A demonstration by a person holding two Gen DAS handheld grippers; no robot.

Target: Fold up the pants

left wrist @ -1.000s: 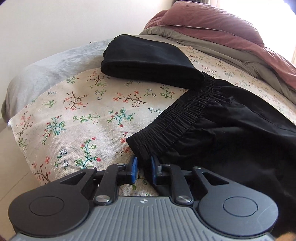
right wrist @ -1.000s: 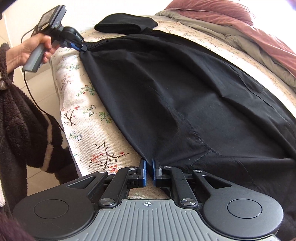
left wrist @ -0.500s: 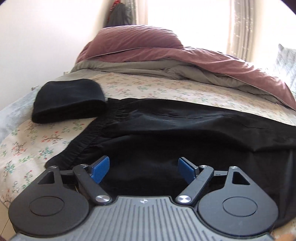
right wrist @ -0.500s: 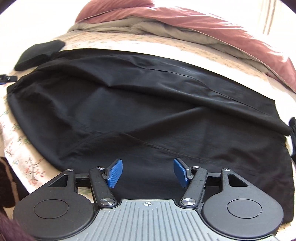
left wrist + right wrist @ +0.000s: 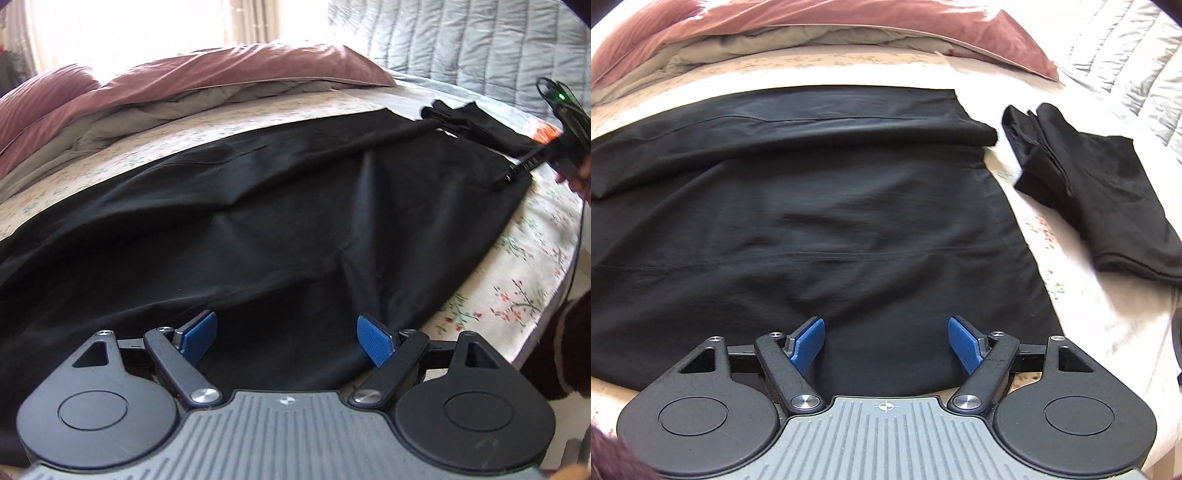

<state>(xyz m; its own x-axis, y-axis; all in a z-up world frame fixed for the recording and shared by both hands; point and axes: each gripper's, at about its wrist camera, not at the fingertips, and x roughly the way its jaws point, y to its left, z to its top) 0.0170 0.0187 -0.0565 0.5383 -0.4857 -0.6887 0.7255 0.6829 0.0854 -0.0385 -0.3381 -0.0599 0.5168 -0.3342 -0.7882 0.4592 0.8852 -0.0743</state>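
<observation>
pants: black pants (image 5: 820, 206) lie spread flat across my floral bedsheet (image 5: 517, 280) | left gripper (image 5: 286, 341): was pinching the waistband, now released, jaws wide, nothing between | right gripper (image 5: 886, 343): let go of the edge, jaws have just been opening, nothing between | folded black garment (image 5: 1108, 192) beside the pants' end

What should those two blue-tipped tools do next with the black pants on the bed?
Probably lower and pinch the near edge of the black pants. Both the left tool and right tool, jaws just opened, are empty above the pants, which lie spread flat.
</observation>
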